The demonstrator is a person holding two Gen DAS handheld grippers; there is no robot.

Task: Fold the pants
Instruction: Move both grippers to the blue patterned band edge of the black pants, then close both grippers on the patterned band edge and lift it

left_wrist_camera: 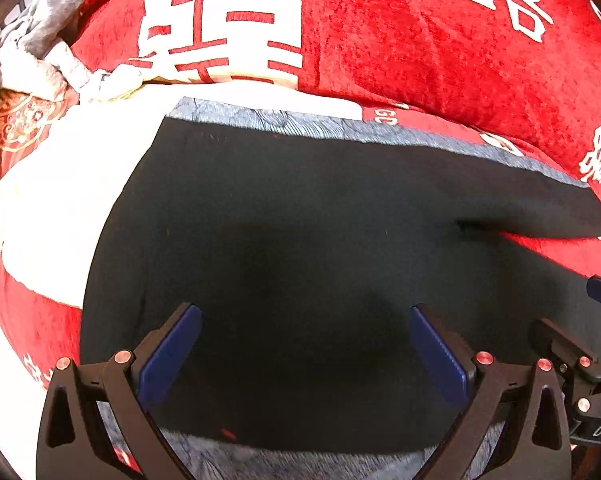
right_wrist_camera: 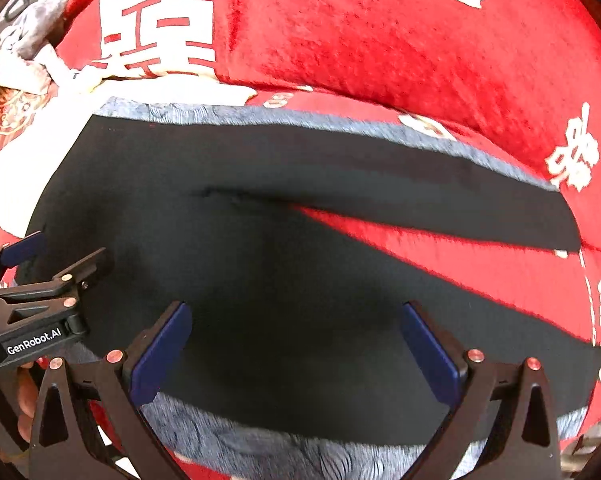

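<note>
My left gripper (left_wrist_camera: 306,344) and right gripper (right_wrist_camera: 296,340) look alike: black angular frames with triangular cut-outs, copper-coloured round screws (right_wrist_camera: 475,355) at the joints, and flat blue pads (left_wrist_camera: 168,354) lining each finger. White lettering on my left gripper's black body reads "GenRobot.AI" in the right camera.

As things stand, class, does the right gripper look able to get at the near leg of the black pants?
Probably yes. The right gripper is open, its fingers apart over the black pants, with only dark cloth showing between them and nothing in the way.
</note>
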